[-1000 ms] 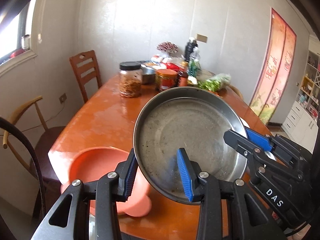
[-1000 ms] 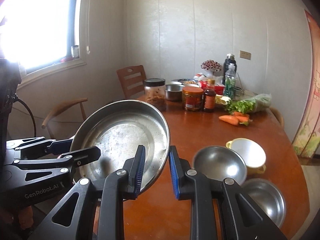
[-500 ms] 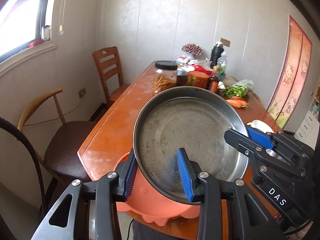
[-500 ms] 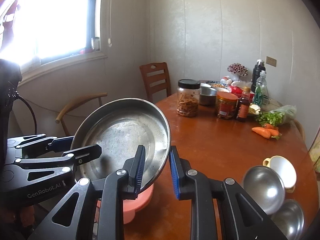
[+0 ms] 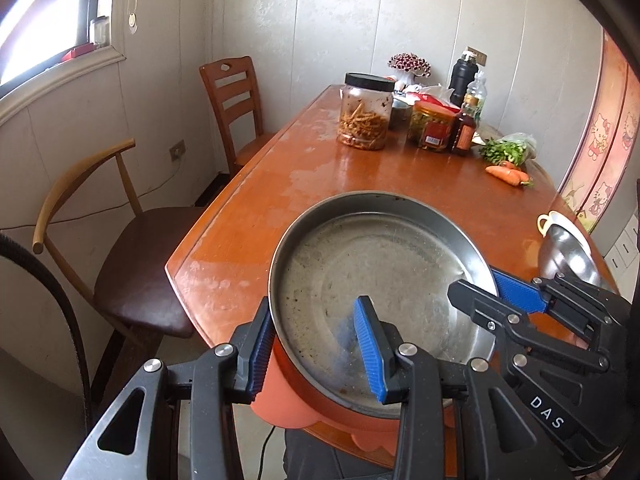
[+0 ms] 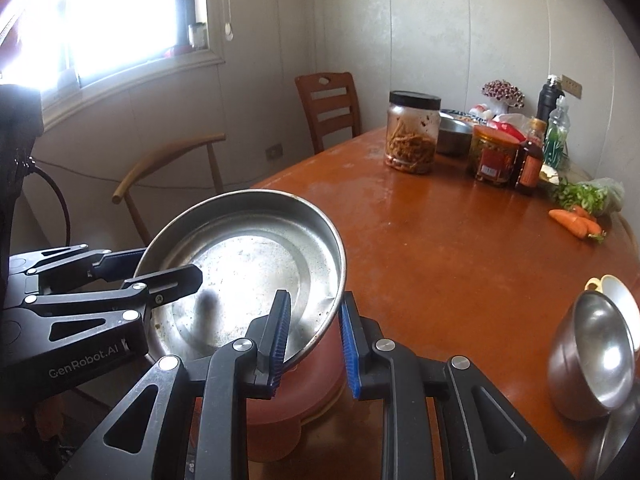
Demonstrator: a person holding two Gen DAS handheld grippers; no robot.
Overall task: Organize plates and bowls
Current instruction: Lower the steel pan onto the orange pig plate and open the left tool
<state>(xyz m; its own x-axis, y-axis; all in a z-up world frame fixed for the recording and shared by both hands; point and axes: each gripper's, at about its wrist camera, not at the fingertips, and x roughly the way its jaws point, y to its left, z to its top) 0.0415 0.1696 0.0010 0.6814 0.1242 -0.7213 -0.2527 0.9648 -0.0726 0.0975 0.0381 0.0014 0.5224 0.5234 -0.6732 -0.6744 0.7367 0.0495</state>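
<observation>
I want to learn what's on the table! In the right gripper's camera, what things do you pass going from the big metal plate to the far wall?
Near to far: metal plate held by the right gripper and left gripper → clear jar → small steel bowl → flower ornament.

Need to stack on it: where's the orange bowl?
The orange bowl sits at the table's near corner, directly under the steel plate.
</observation>
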